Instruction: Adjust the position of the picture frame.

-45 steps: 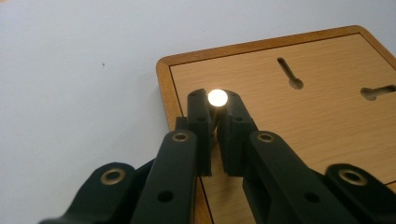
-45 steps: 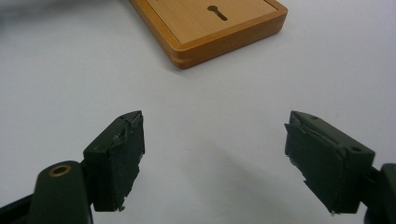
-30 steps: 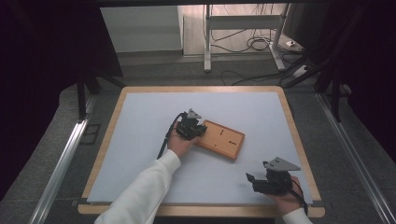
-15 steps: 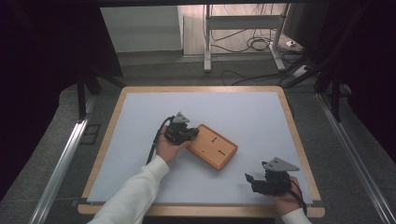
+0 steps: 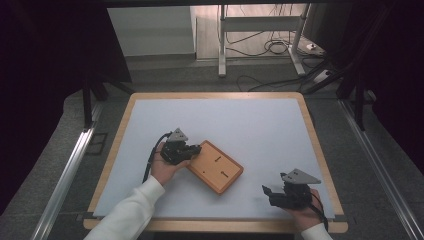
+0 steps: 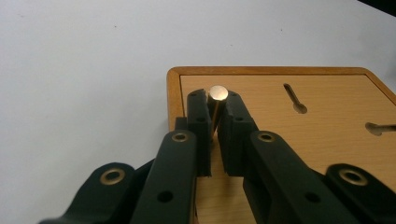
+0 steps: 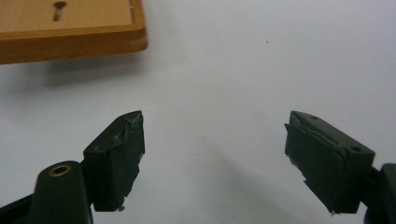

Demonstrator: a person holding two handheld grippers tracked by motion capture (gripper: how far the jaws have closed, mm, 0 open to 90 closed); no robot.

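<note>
A flat wooden board (image 5: 216,167) with two keyhole slots lies tilted on the white table top. My left gripper (image 5: 196,149) sits at the board's near-left corner. In the left gripper view, that gripper (image 6: 215,100) is shut on a thin metal pin (image 6: 218,93) with a round shiny head, held over a corner of the board (image 6: 303,140). My right gripper (image 5: 267,192) rests near the table's front right, open, with nothing between its jaws. In the right gripper view, its jaws (image 7: 212,140) stand wide apart over bare table, and the board's edge (image 7: 70,28) shows at the top left.
The white table surface (image 5: 240,120) has a raised wooden rim (image 5: 320,150). Beyond the far edge are a metal stand (image 5: 260,35) and loose cables (image 5: 272,47) on the floor. Metal rails run along both sides of the table.
The left gripper has drawn back toward the near left, and the board has slid and turned with it. The right gripper has stayed almost where it was.
</note>
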